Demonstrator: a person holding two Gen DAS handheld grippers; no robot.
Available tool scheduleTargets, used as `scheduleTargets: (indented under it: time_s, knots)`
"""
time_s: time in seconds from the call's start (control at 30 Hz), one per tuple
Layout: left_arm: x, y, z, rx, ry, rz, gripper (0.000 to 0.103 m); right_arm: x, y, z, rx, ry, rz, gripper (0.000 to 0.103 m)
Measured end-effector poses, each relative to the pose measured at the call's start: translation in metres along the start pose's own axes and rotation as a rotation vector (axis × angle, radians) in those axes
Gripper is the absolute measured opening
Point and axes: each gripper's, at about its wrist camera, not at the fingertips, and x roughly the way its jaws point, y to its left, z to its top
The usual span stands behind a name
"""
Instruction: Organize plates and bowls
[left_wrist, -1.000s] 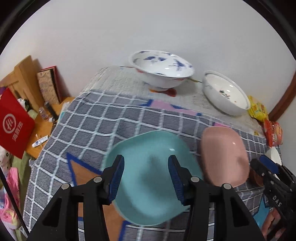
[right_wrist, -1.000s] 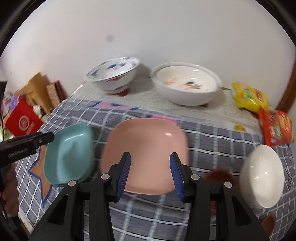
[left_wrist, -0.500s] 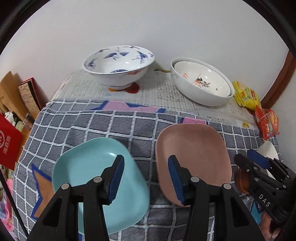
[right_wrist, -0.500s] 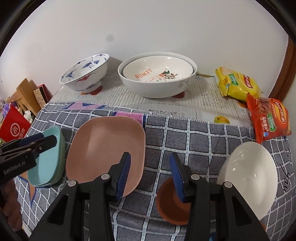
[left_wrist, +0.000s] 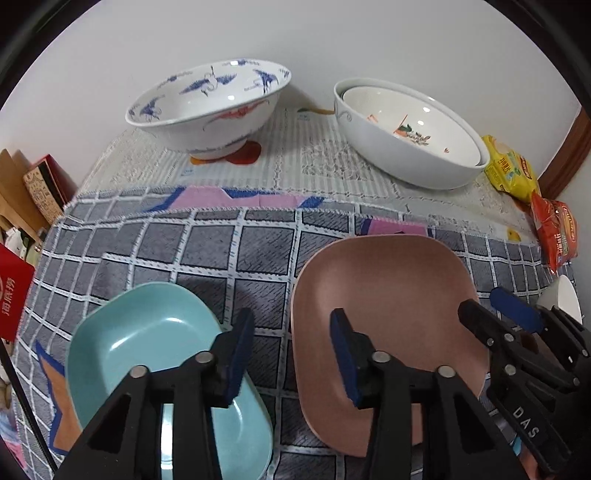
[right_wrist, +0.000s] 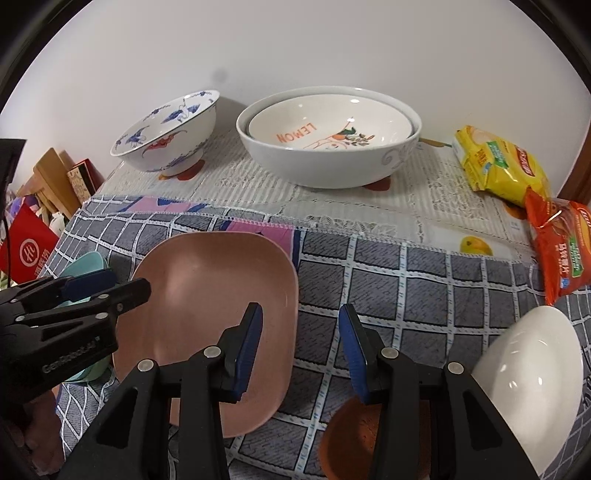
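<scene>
Behind both empty, wide tongs (left_wrist: 291, 354) (right_wrist: 300, 347) — nested bowl (right_wrist: 328, 129) reads "LEMON".

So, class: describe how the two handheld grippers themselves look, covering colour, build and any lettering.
Both are black plastic frames with silver rivets and two fingers faced with blue ribbed pads. The left gripper shows white "GenRobot.AI" lettering on its side in the right wrist view; the right gripper shows "DAS". No cables or sleeves are visible.

Two square plates: pink (right_wrist: 214, 314), teal (left_wrist: 147, 354). Four bowls. Two snack packets. Two tongs.
</scene>
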Motion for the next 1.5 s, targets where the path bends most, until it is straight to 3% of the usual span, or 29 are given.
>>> scheduleTargets:
  time_s: [0.17, 0.23, 0.4, 0.8, 1.5]
  knots:
    - [0.012, 0.001, 0.000, -0.006, 0.028, -0.001, 0.025, 0.014, 0.001, -0.002, 0.005, 0.036, 0.005, 0.025]
    - [0.013, 0.002, -0.001, -0.011, 0.031, -0.014, 0.008, 0.018, 0.001, -0.003, 0.015, 0.040, 0.017, 0.013]
    - [0.002, -0.001, -0.004, 0.006, 0.000, -0.016, 0.007, 0.011, 0.003, -0.003, 0.036, 0.015, 0.013, 0.004]
    - [-0.071, 0.009, -0.016, -0.012, -0.083, -0.072, 0.007, -0.059, 0.006, -0.009, 0.141, -0.061, 0.085, 0.004]
    - [-0.162, 0.034, -0.066, -0.050, -0.184, -0.085, 0.007, -0.162, 0.051, -0.044, 0.115, -0.176, 0.086, 0.004]
